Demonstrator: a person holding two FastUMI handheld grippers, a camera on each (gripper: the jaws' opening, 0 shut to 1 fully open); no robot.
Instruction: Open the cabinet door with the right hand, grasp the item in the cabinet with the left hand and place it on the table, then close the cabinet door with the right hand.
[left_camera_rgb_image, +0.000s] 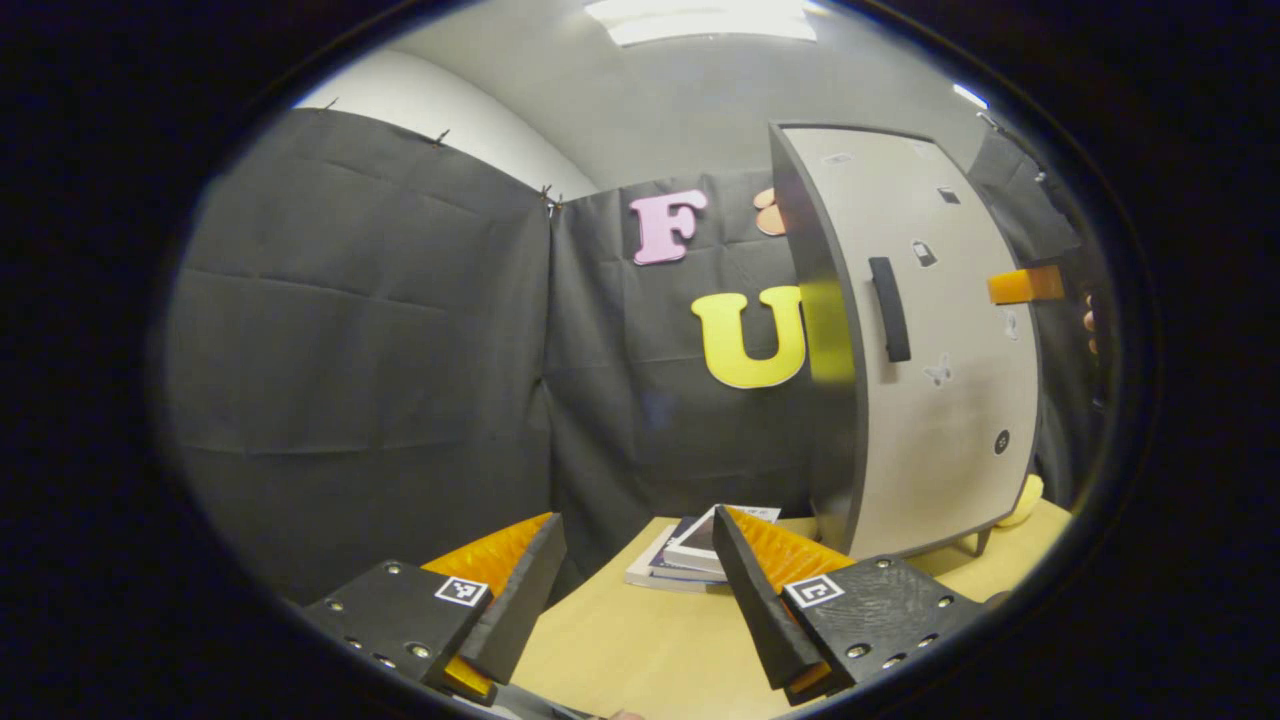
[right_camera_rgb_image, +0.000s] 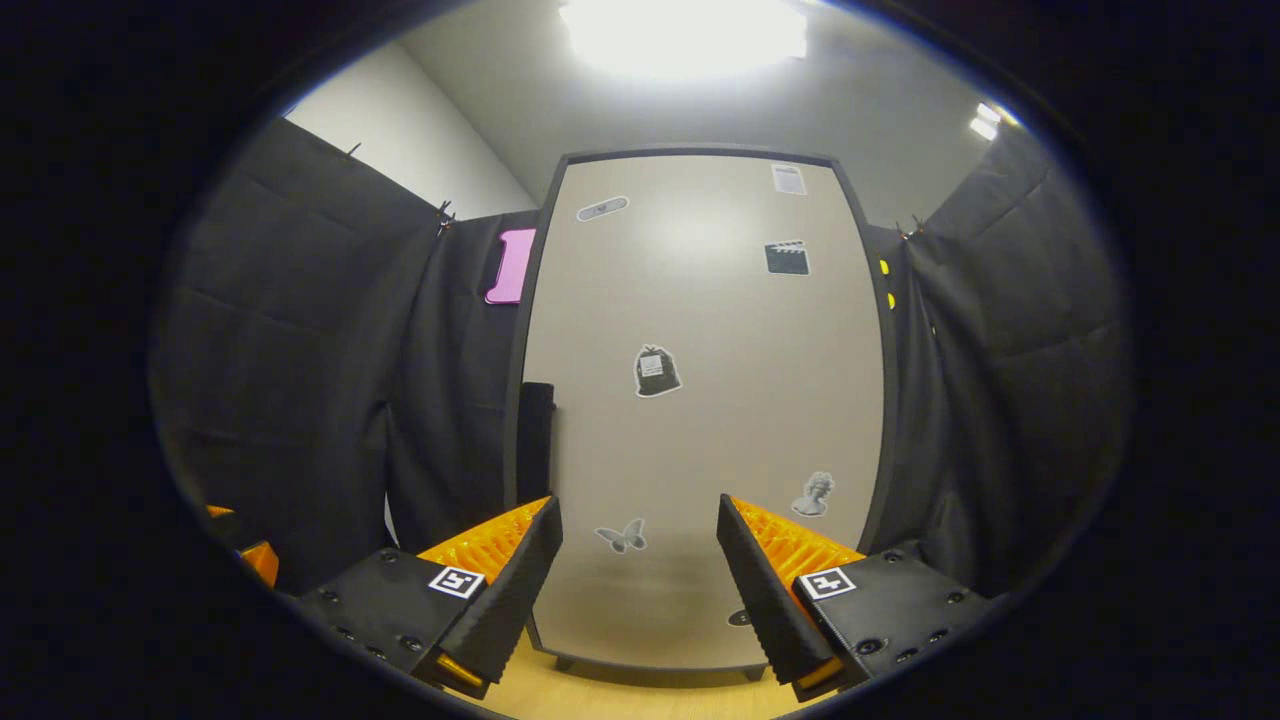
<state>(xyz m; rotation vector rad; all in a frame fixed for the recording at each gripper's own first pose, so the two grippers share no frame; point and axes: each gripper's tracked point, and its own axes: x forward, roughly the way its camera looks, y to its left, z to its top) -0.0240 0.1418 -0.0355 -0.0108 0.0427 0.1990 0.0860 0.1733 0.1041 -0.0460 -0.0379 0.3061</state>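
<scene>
My right hand-held gripper (right_camera_rgb_image: 640, 585) has its fingers spread wide and holds nothing. It faces the cabinet door (right_camera_rgb_image: 700, 420) squarely from close in, and the door looks shut, flush in its frame. The dark handle (right_camera_rgb_image: 535, 440) runs upright along the door's left edge, off to the left of my left finger rather than between the two fingers.

My left hand-held gripper (left_camera_rgb_image: 640, 600) is likewise spread apart and empty, hanging above the bench (left_camera_rgb_image: 650, 650). Ahead of it a small stack of books (left_camera_rgb_image: 690, 555) lies flat on the bench, near the foot of the cabinet (left_camera_rgb_image: 930, 340), which stands to the right on short legs. In this view the handle (left_camera_rgb_image: 890, 308) shows on the front, and the other gripper reaches in past the cabinet's right side.

The item I must fetch is behind the closed door, so I cannot say what it is or how it sits.

I judge the opening has not begun. The risk is misalignment: closing the fingers where they stand would catch bare door, not the handle. A hard or skewed pull could also drag the light cabinet across the bench or tip it, and the swinging door could strike my waiting left gripper or the books.
</scene>
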